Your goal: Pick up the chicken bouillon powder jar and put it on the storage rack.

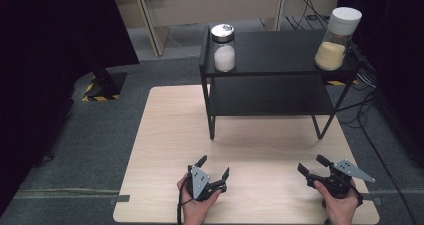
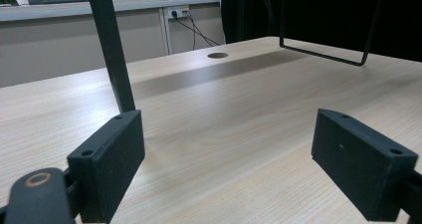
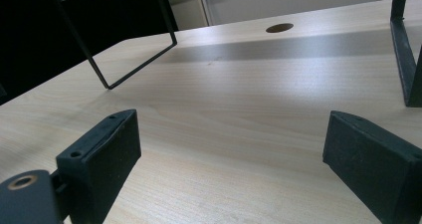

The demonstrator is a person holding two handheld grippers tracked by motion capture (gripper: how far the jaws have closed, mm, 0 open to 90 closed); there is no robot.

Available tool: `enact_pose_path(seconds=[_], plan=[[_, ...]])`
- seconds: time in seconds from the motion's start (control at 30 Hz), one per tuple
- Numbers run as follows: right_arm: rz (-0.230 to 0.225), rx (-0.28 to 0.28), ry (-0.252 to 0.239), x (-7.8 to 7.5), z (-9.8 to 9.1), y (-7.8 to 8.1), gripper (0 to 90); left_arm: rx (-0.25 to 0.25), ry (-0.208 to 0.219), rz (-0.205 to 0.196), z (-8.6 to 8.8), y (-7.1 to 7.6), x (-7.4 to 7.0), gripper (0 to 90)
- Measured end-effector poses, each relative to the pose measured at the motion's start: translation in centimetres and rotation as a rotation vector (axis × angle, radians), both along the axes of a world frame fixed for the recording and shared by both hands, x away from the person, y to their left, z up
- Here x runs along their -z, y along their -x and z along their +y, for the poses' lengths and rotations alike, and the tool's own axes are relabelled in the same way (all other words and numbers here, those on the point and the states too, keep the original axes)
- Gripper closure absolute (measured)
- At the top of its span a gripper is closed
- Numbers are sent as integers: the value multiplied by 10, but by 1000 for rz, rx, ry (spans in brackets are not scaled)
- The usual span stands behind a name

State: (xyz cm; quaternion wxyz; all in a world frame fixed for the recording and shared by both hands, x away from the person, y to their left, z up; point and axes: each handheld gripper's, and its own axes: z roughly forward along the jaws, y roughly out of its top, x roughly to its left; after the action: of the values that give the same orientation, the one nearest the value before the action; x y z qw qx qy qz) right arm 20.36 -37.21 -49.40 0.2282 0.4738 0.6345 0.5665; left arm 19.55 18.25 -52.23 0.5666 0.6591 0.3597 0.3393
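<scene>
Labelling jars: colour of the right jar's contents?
Yellow powder in the white-lidded jar; best seen in the high view.

Left claw (image 1: 214,167) held low, jaws spread wide, right claw (image 1: 310,164) likewise gaping, both empty

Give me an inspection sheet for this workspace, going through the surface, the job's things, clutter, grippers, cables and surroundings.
Surface: light wooden table, with a round hole in its top.
Job's things: black two-level rack stands at the table's far side; on its top level a steel-lidded jar of white grains at the left end and a white-lidded jar of yellow powder at the right end, both upright.
Clutter: nothing seen.
Grippers: left gripper and right gripper both open, holding nothing, low over the near edge.
Cables: several on the floor behind the rack.
Surroundings: grey carpet, dark curtains, wooden desk behind.
</scene>
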Motion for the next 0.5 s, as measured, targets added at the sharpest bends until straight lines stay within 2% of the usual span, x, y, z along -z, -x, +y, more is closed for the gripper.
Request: enact_pose_path(seconds=[0.5], plan=[[-2, -1, -3, 1, -1, 0, 79, 0, -1, 2, 0, 0, 0, 129]])
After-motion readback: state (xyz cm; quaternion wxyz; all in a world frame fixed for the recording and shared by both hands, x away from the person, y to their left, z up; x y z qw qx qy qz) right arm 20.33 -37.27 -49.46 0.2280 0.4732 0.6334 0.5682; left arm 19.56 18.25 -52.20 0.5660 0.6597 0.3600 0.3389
